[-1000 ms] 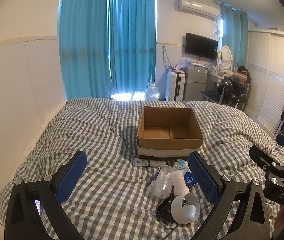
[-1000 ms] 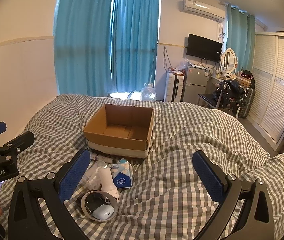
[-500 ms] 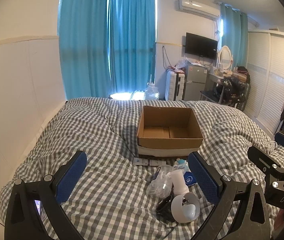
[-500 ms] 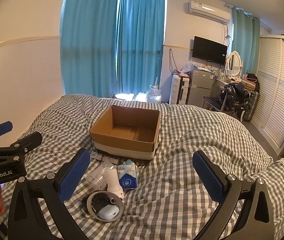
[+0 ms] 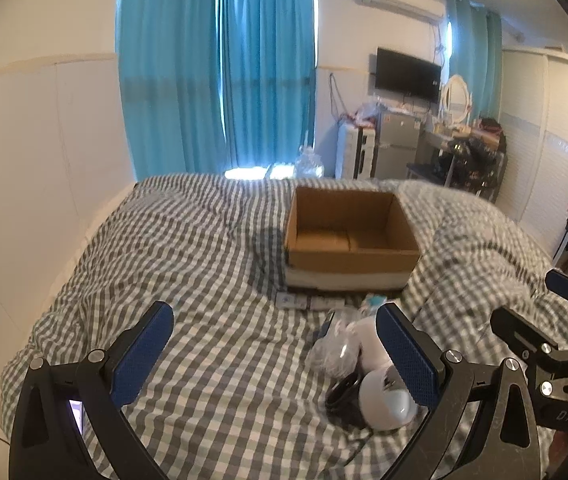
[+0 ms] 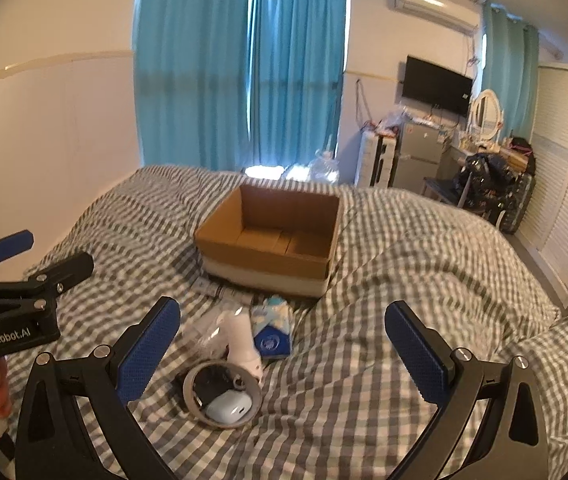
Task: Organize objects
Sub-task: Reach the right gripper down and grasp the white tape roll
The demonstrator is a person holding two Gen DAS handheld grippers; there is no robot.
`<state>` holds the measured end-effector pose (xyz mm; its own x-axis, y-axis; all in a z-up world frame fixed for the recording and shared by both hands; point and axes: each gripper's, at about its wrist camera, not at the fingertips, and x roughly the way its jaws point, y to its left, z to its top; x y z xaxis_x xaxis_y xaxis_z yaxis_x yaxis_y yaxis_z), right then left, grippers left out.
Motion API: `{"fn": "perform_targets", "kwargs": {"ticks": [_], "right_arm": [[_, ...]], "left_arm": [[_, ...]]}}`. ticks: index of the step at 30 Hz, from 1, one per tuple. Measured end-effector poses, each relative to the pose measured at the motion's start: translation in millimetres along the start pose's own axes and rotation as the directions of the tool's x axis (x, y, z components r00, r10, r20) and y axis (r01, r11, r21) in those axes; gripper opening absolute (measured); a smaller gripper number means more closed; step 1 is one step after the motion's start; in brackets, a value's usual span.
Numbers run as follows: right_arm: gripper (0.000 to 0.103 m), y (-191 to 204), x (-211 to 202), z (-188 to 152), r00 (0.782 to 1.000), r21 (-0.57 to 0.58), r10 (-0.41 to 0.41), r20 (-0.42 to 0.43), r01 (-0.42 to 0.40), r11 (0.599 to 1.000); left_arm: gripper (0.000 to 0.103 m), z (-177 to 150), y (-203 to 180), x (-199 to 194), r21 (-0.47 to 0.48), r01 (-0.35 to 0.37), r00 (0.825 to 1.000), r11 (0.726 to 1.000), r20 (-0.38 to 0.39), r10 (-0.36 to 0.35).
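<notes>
On a bed (image 6: 423, 280) covered in a grey-and-white checked quilt, an open cardboard box (image 6: 272, 240) sits empty near the middle, and a small heap of loose things lies just in front of it. The heap holds a roll of tape (image 6: 222, 396) lying flat with a pale blue earbud case (image 6: 230, 406) resting inside its ring, a white plastic bottle (image 6: 242, 340) on its side, a crinkled clear plastic bag (image 6: 204, 330), a blue-and-white tissue pack (image 6: 272, 328) and a flat printed carton (image 5: 309, 302) against the box's front.

The left claw (image 5: 274, 352) and the right claw (image 6: 284, 344) both hover above the quilt, fingers spread wide, holding nothing.

All of it looks light. The earbud case is probably smooth and rounded (likely to slip), so pinching across its flat faces seems best. The tape roll is stiff and could be taken across its rim. The tissue pack and bag are soft and will crush. The quilt gives under pressure, so pressing down may sink objects.
</notes>
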<state>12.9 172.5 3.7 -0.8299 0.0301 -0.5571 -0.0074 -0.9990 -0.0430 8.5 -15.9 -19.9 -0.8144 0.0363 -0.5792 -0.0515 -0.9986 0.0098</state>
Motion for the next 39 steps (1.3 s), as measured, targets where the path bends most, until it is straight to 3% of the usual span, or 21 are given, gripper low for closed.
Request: {"fn": "perform_targets", "kwargs": {"ticks": [12, 24, 27, 29, 33, 36, 39], "right_arm": [[0.103, 25.3, 69.7, -50.5, 0.973, -0.041, 0.083, -0.217, -0.094, 0.995], [0.101, 38.8, 143.6, -75.7, 0.893, 0.01, 0.162, -0.421, -0.174, 0.985], [0.089, 36.4, 154.1, -79.8, 0.863, 0.062, 0.223, -0.453, -0.219, 0.974], [0.086, 37.4, 154.0, -80.1, 0.856, 0.071, 0.242, -0.457, -0.236, 0.969], [0.086, 37.6, 138.7, -72.0, 0.873, 0.055, 0.244, -0.422, -0.244, 0.968], [0.086, 30.5, 117.0, -51.0, 0.907, 0.036, 0.24, -0.346, -0.243, 0.969], [0.086, 15.8, 99.8, -24.7, 0.949, -0.022, 0.161, -0.272, -0.173, 0.985]], "left_arm": [[0.103, -47.2, 14.3, 58.5, 0.017, -0.056, 0.985, 0.998, -0.164, 0.059], [0.103, -61.5, 21.5, 98.6, -0.005, -0.042, 0.968, 0.999, -0.249, 0.039], [0.103, -61.9, 21.3, 104.1, -0.004, -0.037, 0.963, 0.999, -0.266, 0.034], [0.103, -61.6, 20.5, 107.0, -0.003, -0.036, 0.961, 0.999, -0.274, 0.033], [0.103, -57.7, 16.2, 114.2, 0.003, -0.022, 0.96, 1.0, -0.28, 0.022], [0.103, -52.9, 8.9, 121.9, 0.015, 0.011, 0.957, 1.0, -0.29, -0.006], [0.103, -48.1, -3.8, 135.4, 0.022, 0.062, 0.951, 0.998, -0.305, -0.052]]}}
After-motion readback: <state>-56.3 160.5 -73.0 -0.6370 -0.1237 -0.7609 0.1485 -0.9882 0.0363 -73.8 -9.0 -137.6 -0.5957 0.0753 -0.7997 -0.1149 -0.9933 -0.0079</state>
